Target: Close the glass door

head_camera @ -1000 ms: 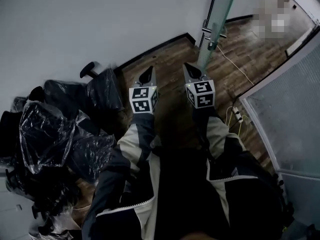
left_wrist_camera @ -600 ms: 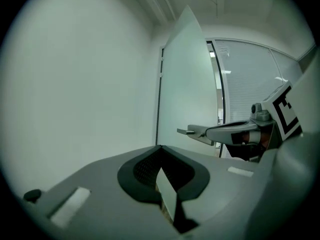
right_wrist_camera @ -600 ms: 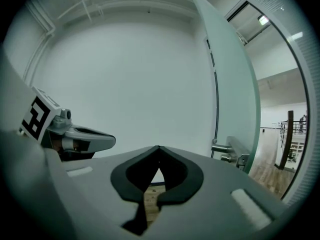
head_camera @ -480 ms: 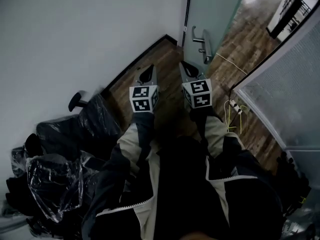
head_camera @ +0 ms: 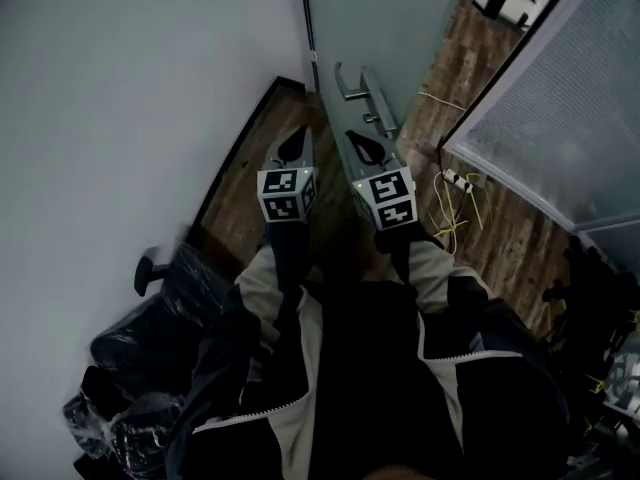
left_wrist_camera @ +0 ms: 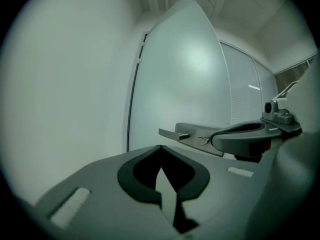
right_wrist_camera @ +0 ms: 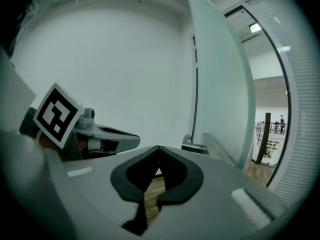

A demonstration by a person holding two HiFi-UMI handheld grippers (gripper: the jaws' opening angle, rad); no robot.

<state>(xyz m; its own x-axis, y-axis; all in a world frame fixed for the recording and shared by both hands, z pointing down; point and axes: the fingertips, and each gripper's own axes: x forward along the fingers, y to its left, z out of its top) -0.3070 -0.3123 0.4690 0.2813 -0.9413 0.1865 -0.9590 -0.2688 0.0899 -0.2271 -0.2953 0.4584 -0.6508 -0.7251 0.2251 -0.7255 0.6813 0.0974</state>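
Note:
The frosted glass door (head_camera: 400, 18) stands ahead, hinged along a dark post beside the white wall. Its metal lever handle (head_camera: 355, 80) sits just beyond my two grippers. My left gripper (head_camera: 297, 140) is shut with nothing in it and points at the wall-side part of the door. Just short of the handle, my right gripper (head_camera: 358, 143) is also shut and empty. In the left gripper view the door (left_wrist_camera: 185, 84) and handle (left_wrist_camera: 182, 133) lie past the shut tips (left_wrist_camera: 160, 146). The right gripper view shows the door's edge (right_wrist_camera: 220, 84) and handle (right_wrist_camera: 200, 145) beyond its tips (right_wrist_camera: 158, 146).
Black chairs wrapped in clear plastic (head_camera: 170, 368) crowd the lower left by the white wall (head_camera: 130, 88). A power strip with yellow cable (head_camera: 455, 183) lies on the wood floor at the right. A frosted glass partition (head_camera: 560, 118) runs along the right side.
The person has turned, and both grippers have swung with them. The door, seen edge-on before, now faces me with its handle close to the right gripper. The chairs have slid to the lower left.

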